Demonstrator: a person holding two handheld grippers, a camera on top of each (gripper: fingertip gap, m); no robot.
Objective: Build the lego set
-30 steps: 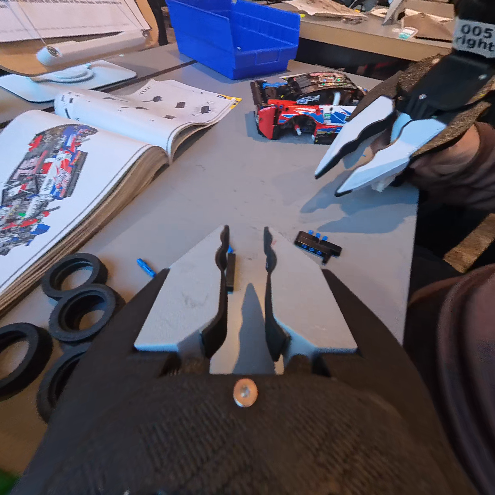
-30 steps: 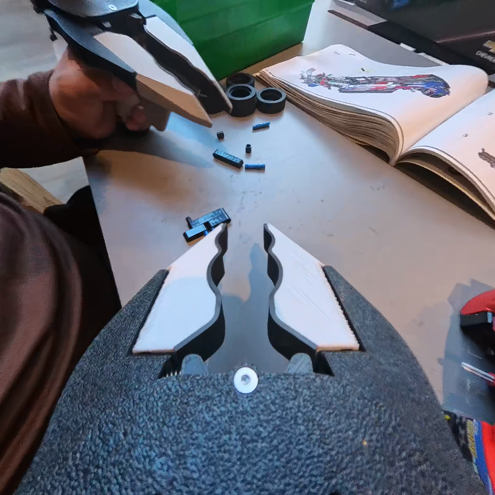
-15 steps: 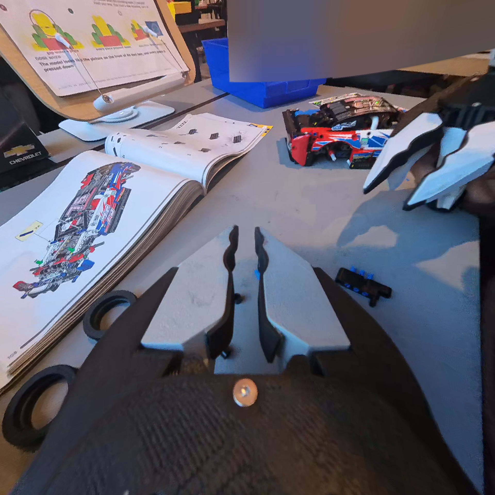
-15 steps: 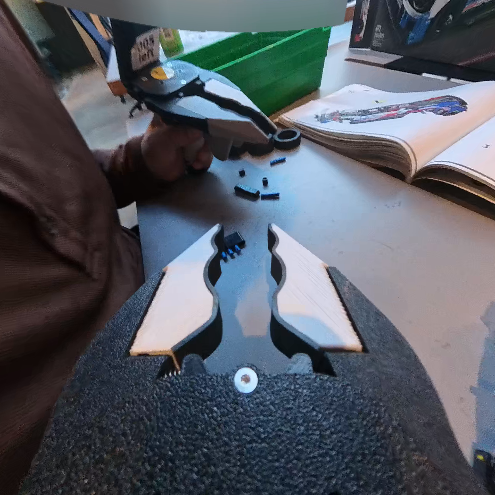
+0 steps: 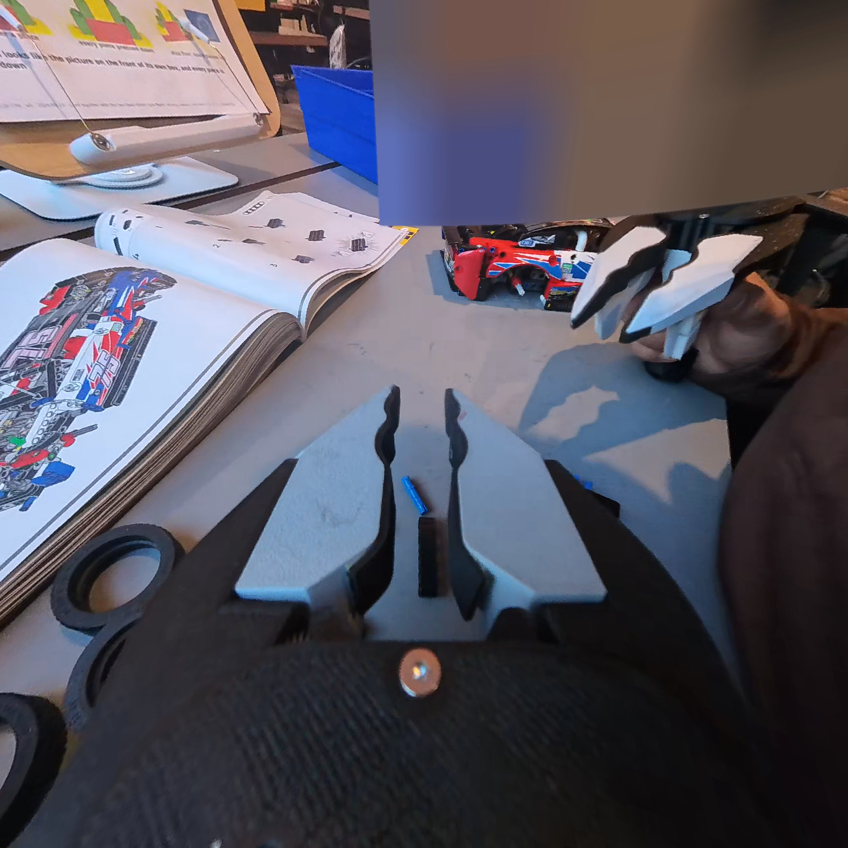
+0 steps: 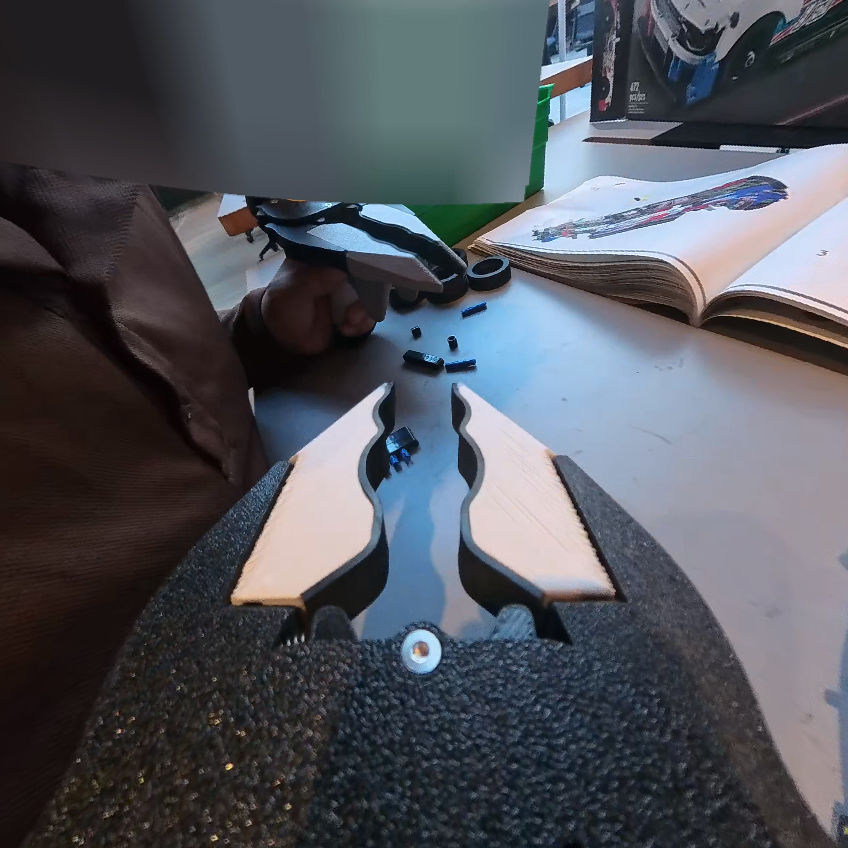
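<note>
Just in front of the open instruction book (image 5: 192, 348), on the grey tabletop (image 5: 459, 330), the left gripper (image 5: 422, 394) has changed its aim. Half a second ago its jaws were nearly closed over a small black piece; now they stand apart and hold nothing, and a blue pin (image 5: 414, 494) and a short black beam (image 5: 431, 557) lie on the tabletop between the fingers, the pin just beyond the beam. The camera has also tipped back, so the book sits lower in the left wrist view than it did.

On the side of the loose parts away from the book, the right gripper (image 6: 422, 390) has eased forward. Its jaws are open and empty, as before, but the black beam with blue pins (image 6: 400, 447), which lay near the fingertips a moment ago, now sits deeper between the fingers, close against the left finger (image 6: 321, 495). Beyond the book's far page, the partly built red, white and blue car (image 5: 514, 270) rests untouched.

This suggests both grippers are lining up on parts for a small sub-assembly: the left for the pin or plain beam, the right for the pinned beam. Nothing is gripped yet, and the black tyres (image 5: 110, 573) near the book's front edge are still unfitted, so plenty of the build remains.
</note>
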